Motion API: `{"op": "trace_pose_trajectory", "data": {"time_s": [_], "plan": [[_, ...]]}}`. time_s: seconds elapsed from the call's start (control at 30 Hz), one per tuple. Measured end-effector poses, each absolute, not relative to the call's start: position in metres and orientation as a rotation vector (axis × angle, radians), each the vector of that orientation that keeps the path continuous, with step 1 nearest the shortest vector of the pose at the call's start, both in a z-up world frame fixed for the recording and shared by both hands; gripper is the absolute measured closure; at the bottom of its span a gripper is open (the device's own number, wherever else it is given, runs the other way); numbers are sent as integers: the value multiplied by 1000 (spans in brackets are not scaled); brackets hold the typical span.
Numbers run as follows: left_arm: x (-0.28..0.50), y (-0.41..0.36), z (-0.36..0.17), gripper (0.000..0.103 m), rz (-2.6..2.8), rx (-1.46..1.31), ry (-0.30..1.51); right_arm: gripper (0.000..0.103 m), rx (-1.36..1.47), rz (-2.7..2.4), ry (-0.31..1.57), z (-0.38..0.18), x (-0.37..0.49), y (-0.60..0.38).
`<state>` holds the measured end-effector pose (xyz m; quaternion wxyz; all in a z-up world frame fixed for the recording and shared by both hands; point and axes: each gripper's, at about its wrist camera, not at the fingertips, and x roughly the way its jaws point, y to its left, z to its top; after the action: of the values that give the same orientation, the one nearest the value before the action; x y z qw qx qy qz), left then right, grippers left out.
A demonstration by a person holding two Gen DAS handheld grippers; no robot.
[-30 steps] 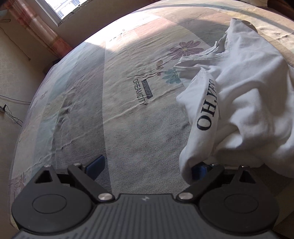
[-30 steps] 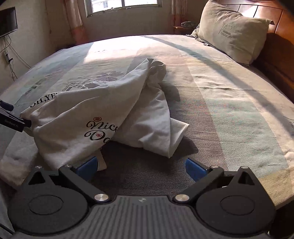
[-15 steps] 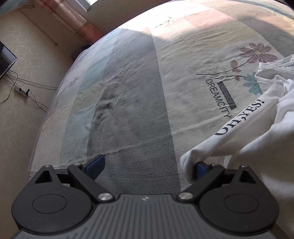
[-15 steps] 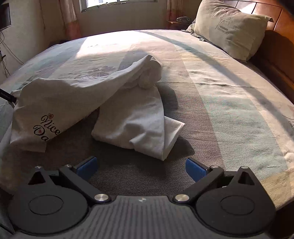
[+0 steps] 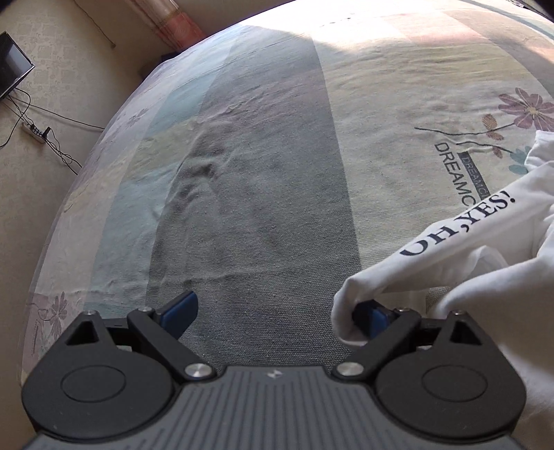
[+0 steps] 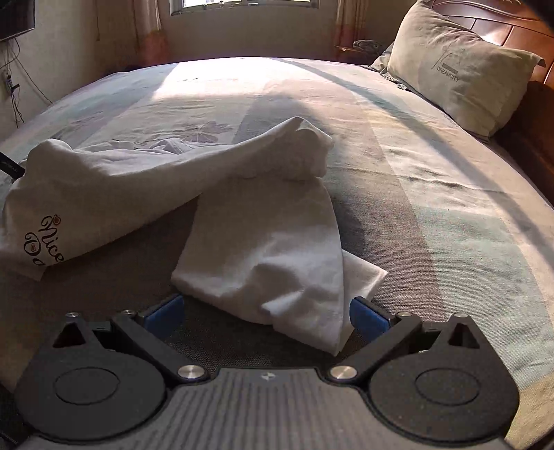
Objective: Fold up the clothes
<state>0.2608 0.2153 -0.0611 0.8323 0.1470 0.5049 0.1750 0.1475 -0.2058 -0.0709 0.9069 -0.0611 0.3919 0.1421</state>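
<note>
A white T-shirt (image 6: 270,242) lies rumpled on the patterned bed sheet (image 6: 432,194), with "Nice" printed at its left end. In the left wrist view a part of it printed "OH,YES!" (image 5: 467,235) is stretched taut and hooked over my left gripper's right fingertip (image 5: 372,316). The left gripper (image 5: 273,311) is open, with nothing pinched between the fingers. My right gripper (image 6: 266,313) is open low over the bed. The shirt's near folded corner lies just ahead between its fingers. The left gripper's tip (image 6: 10,166) shows at the far left of the shirt.
A pillow (image 6: 460,72) leans on the wooden headboard (image 6: 502,31) at the right. A window (image 6: 242,3) is beyond the bed. Past the bed's left edge (image 5: 69,207) is the floor with a power strip and cables (image 5: 34,131) and a screen (image 5: 10,69).
The left gripper has drawn the hooked part of the shirt out to the left, stretching it. The right gripper has moved forward up to the shirt's near folded corner.
</note>
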Motion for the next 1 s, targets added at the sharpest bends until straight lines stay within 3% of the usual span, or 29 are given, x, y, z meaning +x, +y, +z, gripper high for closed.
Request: {"op": "trace_pose_trajectory", "data": {"time_s": [0.2, 0.57, 0.8, 1.0], "plan": [[255, 220, -57, 8, 349, 306, 1073, 0, -340, 256, 782, -92, 176, -169], [253, 216, -56, 8, 340, 316, 1075, 0, -306, -78, 764, -58, 233, -297], [250, 208, -50, 8, 313, 299, 1081, 0, -106, 357, 843, -46, 204, -232], [227, 200, -24, 8, 183, 287, 1077, 0, -421, 326, 819, -84, 188, -146]]}}
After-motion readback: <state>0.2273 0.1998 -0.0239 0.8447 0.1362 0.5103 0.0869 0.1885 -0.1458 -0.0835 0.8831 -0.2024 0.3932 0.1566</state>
